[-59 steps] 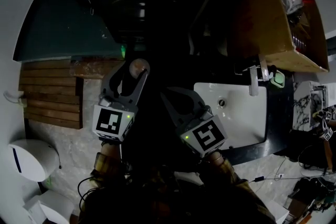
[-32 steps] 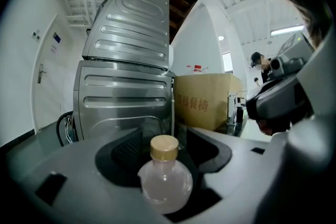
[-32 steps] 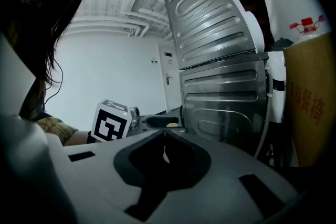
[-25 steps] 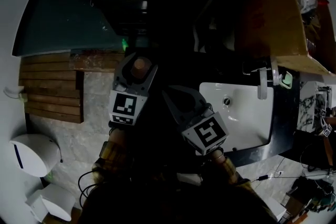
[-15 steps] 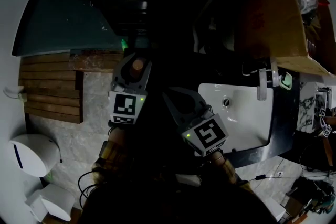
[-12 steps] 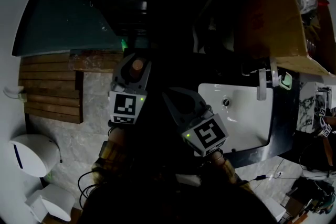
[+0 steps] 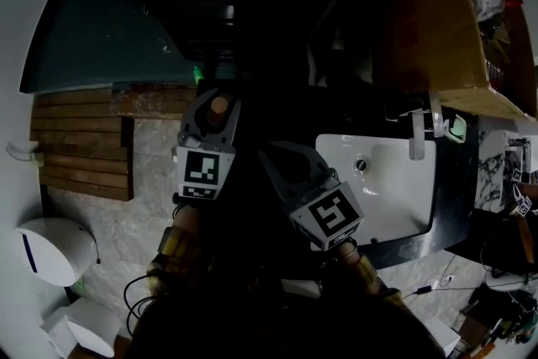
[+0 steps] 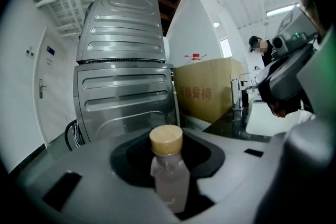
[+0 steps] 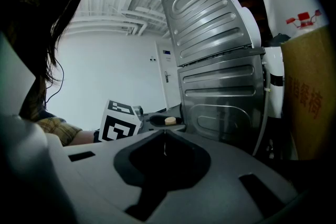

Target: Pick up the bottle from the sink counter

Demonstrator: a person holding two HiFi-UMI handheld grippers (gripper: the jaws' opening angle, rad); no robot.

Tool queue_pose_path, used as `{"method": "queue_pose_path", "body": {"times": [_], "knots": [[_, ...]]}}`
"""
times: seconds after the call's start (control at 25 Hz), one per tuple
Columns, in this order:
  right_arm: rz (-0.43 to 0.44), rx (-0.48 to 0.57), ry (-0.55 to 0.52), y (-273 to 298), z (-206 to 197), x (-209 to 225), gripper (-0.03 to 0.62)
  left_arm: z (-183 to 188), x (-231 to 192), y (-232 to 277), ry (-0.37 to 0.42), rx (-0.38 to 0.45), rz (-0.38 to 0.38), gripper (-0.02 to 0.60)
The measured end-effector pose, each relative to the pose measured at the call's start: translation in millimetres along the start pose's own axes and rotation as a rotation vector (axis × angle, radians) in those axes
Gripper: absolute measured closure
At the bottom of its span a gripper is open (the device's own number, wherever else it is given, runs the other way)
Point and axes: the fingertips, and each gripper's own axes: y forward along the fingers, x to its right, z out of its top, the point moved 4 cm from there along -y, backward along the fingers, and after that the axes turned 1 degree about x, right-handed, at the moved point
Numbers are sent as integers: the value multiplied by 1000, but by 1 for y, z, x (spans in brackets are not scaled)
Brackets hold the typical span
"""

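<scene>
Left of the white sink (image 7: 395, 189), the head view shows the left gripper (image 7: 215, 97), whose jaws have just been closing about the bottle (image 7: 219, 106); its tan cap sits between them. The right gripper (image 7: 269, 152) hangs nearer the sink. Left gripper view: both jaws press the bottle's pale body, so the grasp looks made and lifting comes next. Right gripper view: jaws together, nothing between.

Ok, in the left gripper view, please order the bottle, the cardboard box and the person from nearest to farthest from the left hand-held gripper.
1. bottle: between the jaws of the left hand-held gripper, which have just been closing.
2. cardboard box: behind, at the right.
3. person: far back, at the right.
</scene>
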Motion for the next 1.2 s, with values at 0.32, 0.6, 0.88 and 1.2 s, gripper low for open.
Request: {"method": "queue_pose_path", "body": {"times": [0.32,0.6,0.88,1.2], "knots": [[2,5,-8,-2,4,-2,577,0,-2,1,-9,-19,-8,454],[-7,22,-20,-9,11,-5,577,4,2,-5,12,-39,-18,456],[1,41,-46,-16,23,-18,577,28,1,-23,26,0,-18,456],[-3,79,-81,-32,37,-34,577,59,9,-52,53,40,-30,457]]}}
